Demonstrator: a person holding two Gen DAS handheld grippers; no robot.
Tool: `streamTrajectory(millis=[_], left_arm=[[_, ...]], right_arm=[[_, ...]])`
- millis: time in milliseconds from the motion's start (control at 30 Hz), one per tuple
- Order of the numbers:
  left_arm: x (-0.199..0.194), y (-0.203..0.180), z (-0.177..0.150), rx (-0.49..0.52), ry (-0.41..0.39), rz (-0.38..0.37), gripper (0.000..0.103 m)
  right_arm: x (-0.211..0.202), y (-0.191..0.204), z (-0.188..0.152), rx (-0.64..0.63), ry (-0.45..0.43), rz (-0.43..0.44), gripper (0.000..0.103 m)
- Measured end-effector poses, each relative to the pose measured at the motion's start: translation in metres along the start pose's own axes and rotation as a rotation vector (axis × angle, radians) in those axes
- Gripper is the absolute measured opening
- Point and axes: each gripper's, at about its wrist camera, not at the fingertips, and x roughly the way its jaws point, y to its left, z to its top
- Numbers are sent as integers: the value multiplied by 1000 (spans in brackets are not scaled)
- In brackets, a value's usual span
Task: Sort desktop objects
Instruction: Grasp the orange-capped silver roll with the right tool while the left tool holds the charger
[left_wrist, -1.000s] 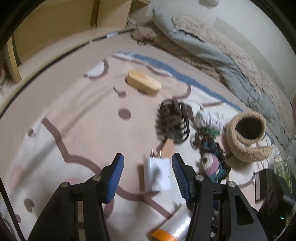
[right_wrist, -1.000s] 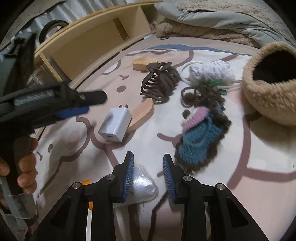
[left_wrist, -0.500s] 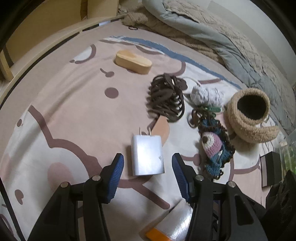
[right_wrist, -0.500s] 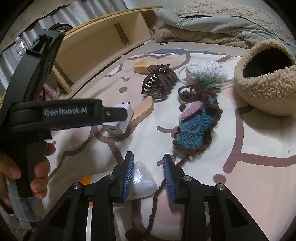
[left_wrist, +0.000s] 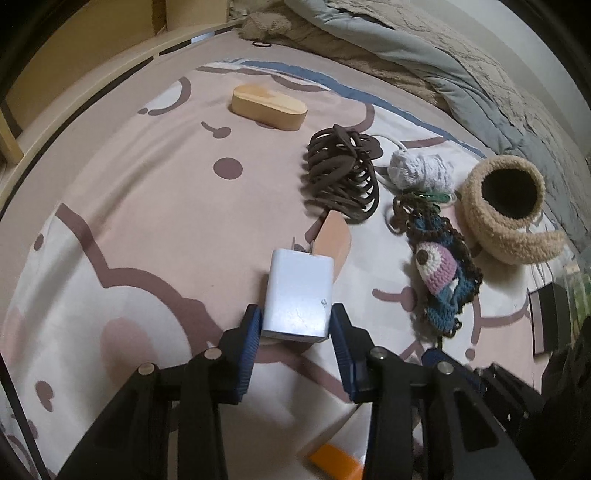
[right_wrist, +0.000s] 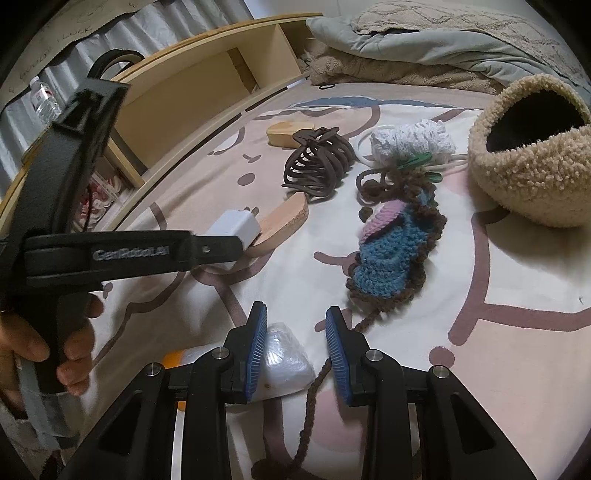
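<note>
1. While the left claw (left_wrist: 295, 328) sits low over the patterned bed sheet (left_wrist: 129, 206), its blue pads press both sides of a white USB wall charger (left_wrist: 299, 295), clamped on its near end; the charger's prongs point to the far side.
2. Just beyond the charger lies a flat tan wooden piece (left_wrist: 334, 240), touching or nearly touching the prong end.
3. Farther off sits a brown hair claw clip (left_wrist: 343, 177), and to the far left of it an oval wooden block (left_wrist: 269, 107).
4. Right of the clip are a white crocheted bundle (left_wrist: 421, 171), a blue and purple crocheted piece with brown edging (left_wrist: 439, 273), and a fuzzy beige basket (left_wrist: 506, 210) with a dark opening.
5. In the right wrist view, the right claw (right_wrist: 295, 349) hangs with its pads apart and nothing between them; a clear plastic-wrapped item (right_wrist: 284, 363) with an orange end lies just left of and below its left pad, and a strand of brown yarn (right_wrist: 310, 402) trails under the gap.
6. A bare hand (right_wrist: 40, 347) grips the left tool's handle at the left edge of that view.
7. Folded blankets (right_wrist: 424, 48) lie at the far side, and a wooden shelf unit (right_wrist: 192, 92) stands at the far left.
</note>
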Motion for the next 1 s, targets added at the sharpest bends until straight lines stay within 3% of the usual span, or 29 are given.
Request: streamTrajectory(millis=[467,667,833,1000], left_arm=[[-35,26,-50,122,87,-42,37],[-41,32,-75,91,160,-58,37],[-41,28,-80,48,184,-82,36],[-36,12,-80,80,190,-73,36]], right_arm=[[-7,-1,8,67,70,-25,33],[-15,-10,13,77,60,-98,33],[-4,-18,10,61,111,-194,33],[-1,-14,3,26,147,-162,33]])
